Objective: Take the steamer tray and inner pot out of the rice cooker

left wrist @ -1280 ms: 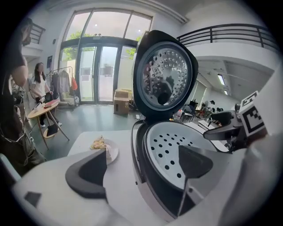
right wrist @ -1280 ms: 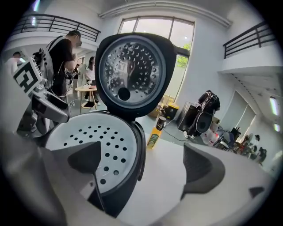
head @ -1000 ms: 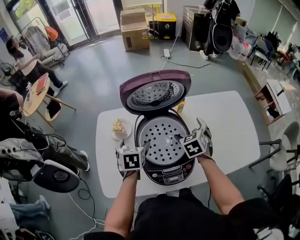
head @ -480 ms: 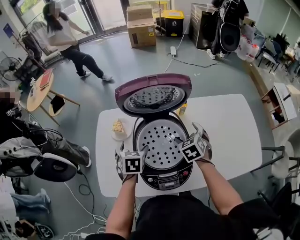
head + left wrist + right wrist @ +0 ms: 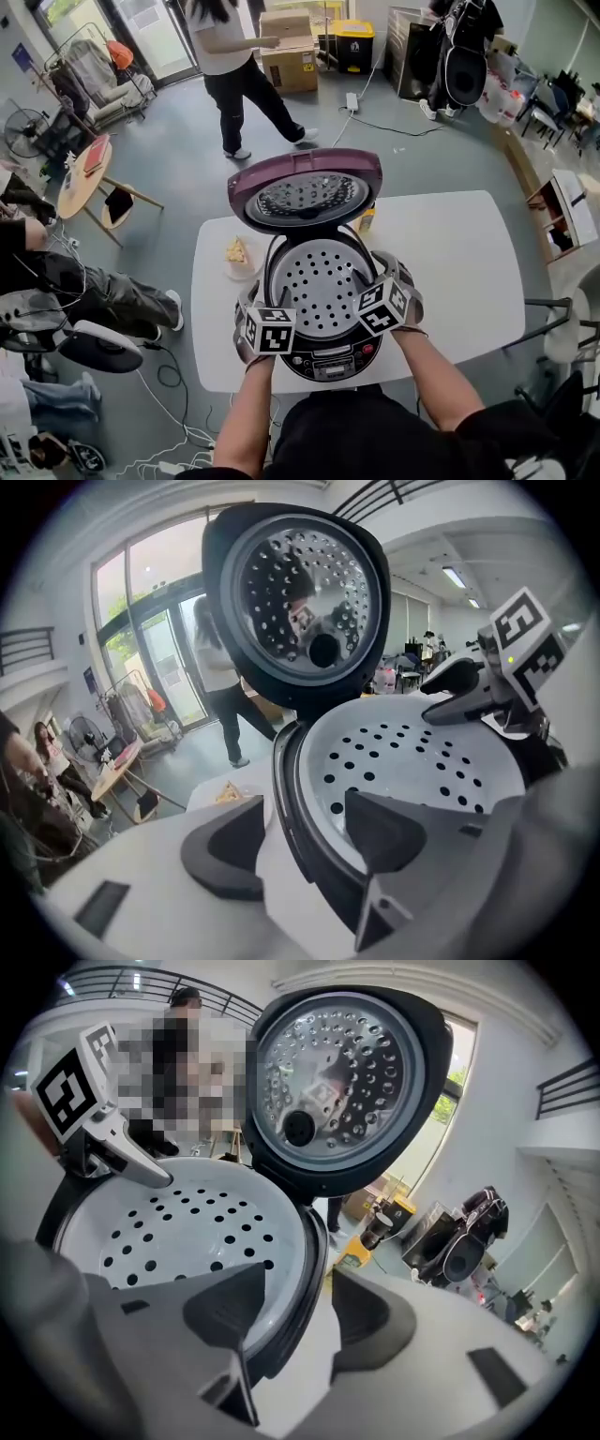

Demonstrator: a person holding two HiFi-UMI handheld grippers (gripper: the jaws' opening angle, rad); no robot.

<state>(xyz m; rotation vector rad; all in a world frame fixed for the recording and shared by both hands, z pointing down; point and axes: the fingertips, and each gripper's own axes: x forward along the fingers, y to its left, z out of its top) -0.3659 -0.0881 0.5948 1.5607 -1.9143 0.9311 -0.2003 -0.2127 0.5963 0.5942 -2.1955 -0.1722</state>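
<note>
Steamer tray (image 5: 322,281): white, full of holes, seated level in the top of the open rice cooker (image 5: 330,358). The inner pot is under it and can't be seen. The lid (image 5: 305,192) stands up behind. The cooker is at the near edge of the white counter (image 5: 459,253), with a small plate of food (image 5: 236,255) just beside it on the left.

My left gripper (image 5: 305,841) straddles the left rim, one finger over the tray and the other outside the cooker's dark rim. The fingers are closing, about half apart, not pressing yet and holding nothing. My right gripper (image 5: 298,1316) is the same on the right rim: closing, rim between the fingers, small gaps left.

Step in hand, I judge: pinch the tray at both sides. To do it well, catch only the tray's lip, not the cooker's thick rim. Close both sides evenly and lift straight up and level, staying clear of the lid. A one-sided bite would likely tip the tray.
</note>
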